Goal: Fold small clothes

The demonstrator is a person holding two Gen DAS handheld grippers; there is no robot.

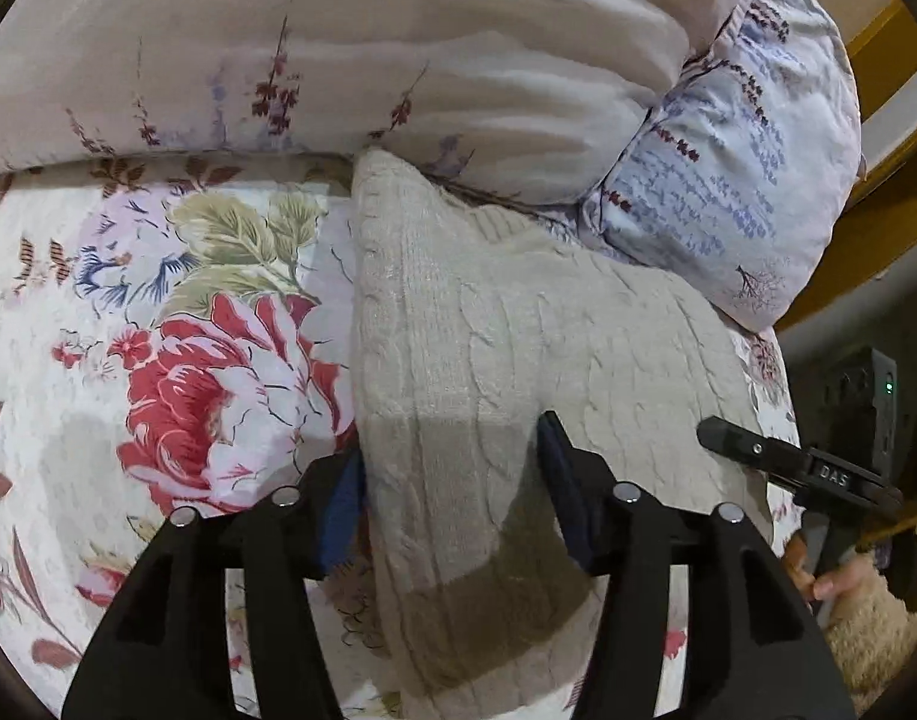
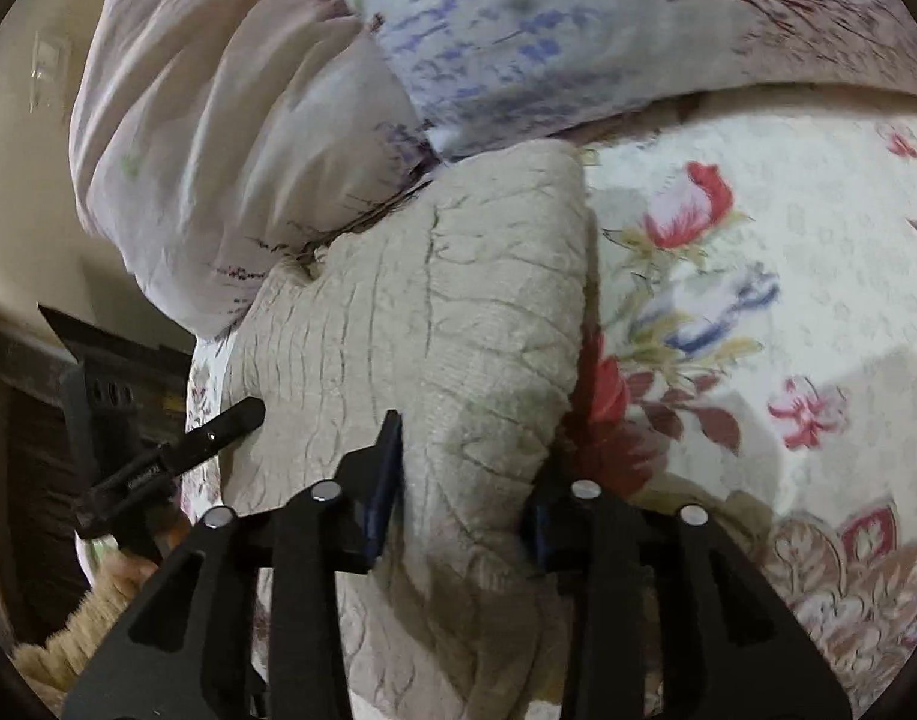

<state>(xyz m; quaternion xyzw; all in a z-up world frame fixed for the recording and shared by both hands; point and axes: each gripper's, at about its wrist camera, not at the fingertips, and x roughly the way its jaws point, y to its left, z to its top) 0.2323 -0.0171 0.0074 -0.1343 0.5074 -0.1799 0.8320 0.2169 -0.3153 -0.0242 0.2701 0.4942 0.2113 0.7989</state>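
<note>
A beige cable-knit sweater lies folded in a long strip on the floral bedspread. My left gripper straddles its near part: the left pad sits at the sweater's edge, the right finger rests on the knit, and the fabric between them lies flat and unpinched. In the right wrist view the same sweater bulges up between the pads of my right gripper, which squeeze a thick fold. One finger of the right gripper shows at the sweater's right side, and one of the left gripper at its left.
A pale duvet and a blue-patterned pillow are heaped against the sweater's far end. A black device stands off the bed's edge. A hand and tan plush fur sit at the lower right.
</note>
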